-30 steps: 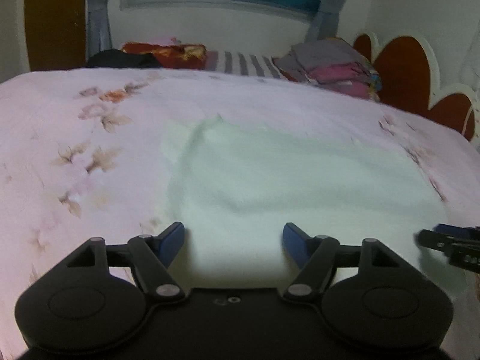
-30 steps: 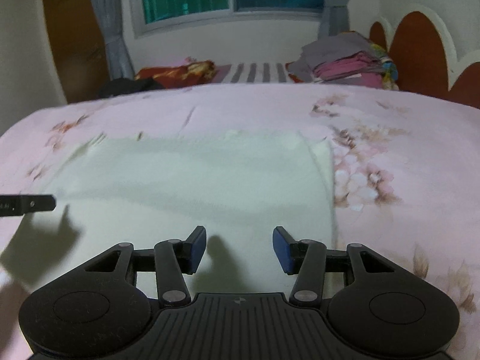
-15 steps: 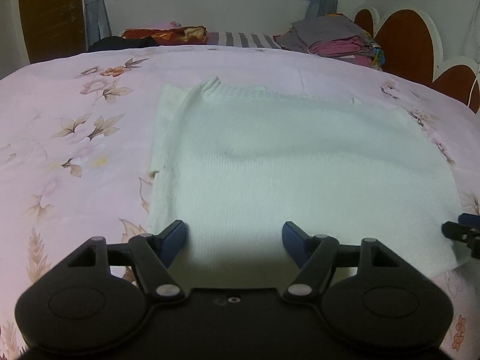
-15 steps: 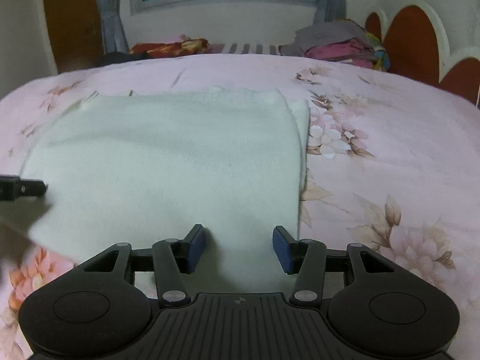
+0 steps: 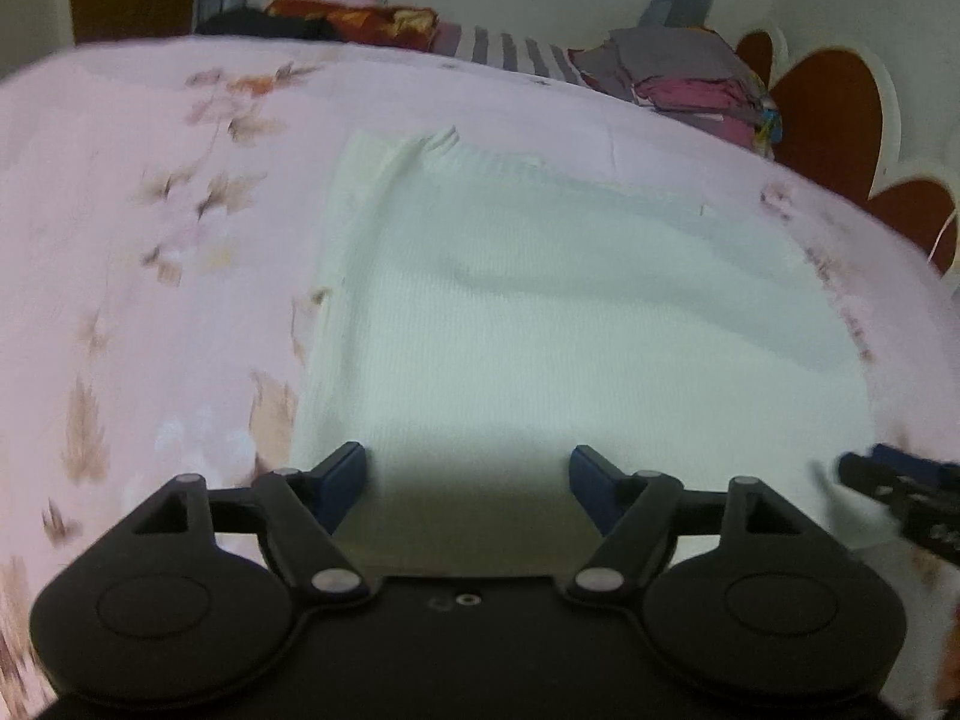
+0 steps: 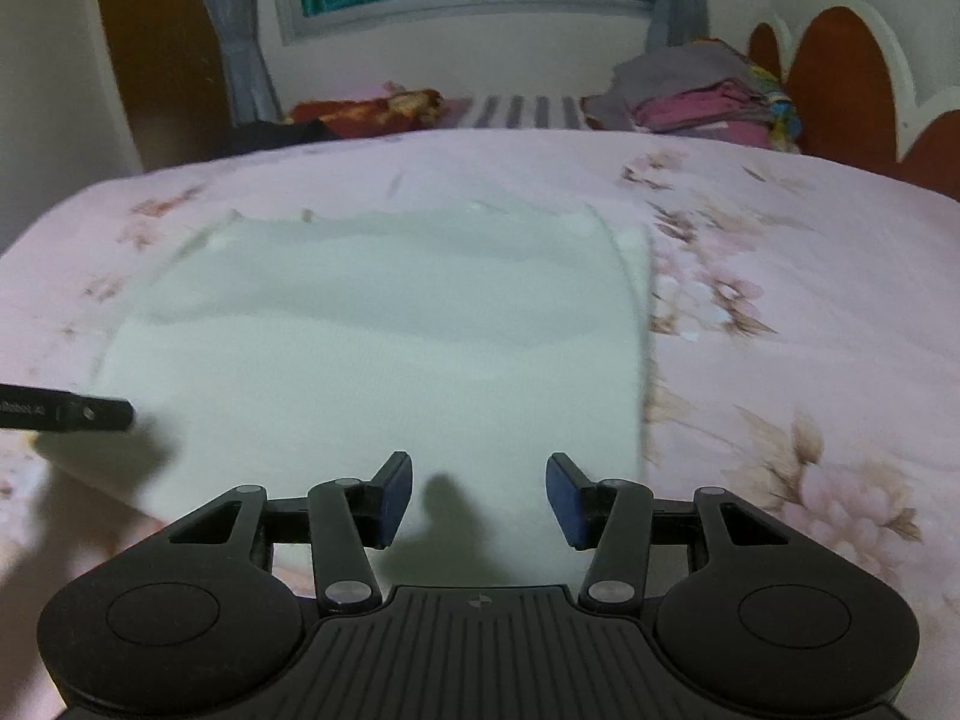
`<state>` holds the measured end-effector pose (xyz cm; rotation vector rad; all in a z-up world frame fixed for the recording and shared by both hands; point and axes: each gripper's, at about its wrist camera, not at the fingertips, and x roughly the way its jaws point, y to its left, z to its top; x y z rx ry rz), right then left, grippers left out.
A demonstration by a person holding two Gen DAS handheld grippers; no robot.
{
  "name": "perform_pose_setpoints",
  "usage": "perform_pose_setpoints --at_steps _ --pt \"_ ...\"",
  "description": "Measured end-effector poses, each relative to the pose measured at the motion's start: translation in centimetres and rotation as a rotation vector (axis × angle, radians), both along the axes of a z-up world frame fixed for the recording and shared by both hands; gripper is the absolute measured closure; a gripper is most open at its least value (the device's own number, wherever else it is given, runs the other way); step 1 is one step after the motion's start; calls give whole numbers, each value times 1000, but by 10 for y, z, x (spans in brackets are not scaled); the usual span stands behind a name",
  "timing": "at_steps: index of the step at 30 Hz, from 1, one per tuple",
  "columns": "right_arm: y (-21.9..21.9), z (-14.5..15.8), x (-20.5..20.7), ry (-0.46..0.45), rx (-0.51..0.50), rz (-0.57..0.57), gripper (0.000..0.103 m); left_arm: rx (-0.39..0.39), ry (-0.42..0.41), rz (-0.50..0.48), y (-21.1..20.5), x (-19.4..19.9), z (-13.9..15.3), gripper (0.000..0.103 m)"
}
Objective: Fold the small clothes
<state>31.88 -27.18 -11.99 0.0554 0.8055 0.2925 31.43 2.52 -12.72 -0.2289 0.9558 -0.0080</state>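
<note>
The left gripper (image 5: 468, 480) has its blue-padded fingers spread wide, empty, over the near edge of the white garment (image 5: 570, 330). The right gripper (image 6: 479, 498) is likewise spread and empty over that same edge, nearer the garment's right side. The garment is a ribbed knit, roughly rectangular, lying flat on the pink flowered bedspread (image 6: 780, 276), with its far left corner rumpled. Beyond the garment, a stack of folded clothes (image 6: 702, 96) sits by the scalloped brown headboard (image 6: 840, 72).
</note>
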Motion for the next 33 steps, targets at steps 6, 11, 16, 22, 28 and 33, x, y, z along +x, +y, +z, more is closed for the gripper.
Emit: perform_pose_setpoints --at_steps 6,11,16,22,28,33 --pt "18 15 3 -17 58 52 54 -227 67 101 26 -31 -3 31" --pt "34 23 10 -15 76 81 54 -433 88 217 44 -52 -26 35" --pt "51 19 19 -18 95 108 54 -552 -5 264 46 -42 -40 25" --pt "68 12 47 -23 102 88 54 -692 -136 341 48 -13 -58 35" --pt "91 5 81 -39 73 101 77 -741 -167 418 56 4 -78 83" --pt "108 -18 88 -33 12 107 77 -732 -171 428 63 6 -84 95"
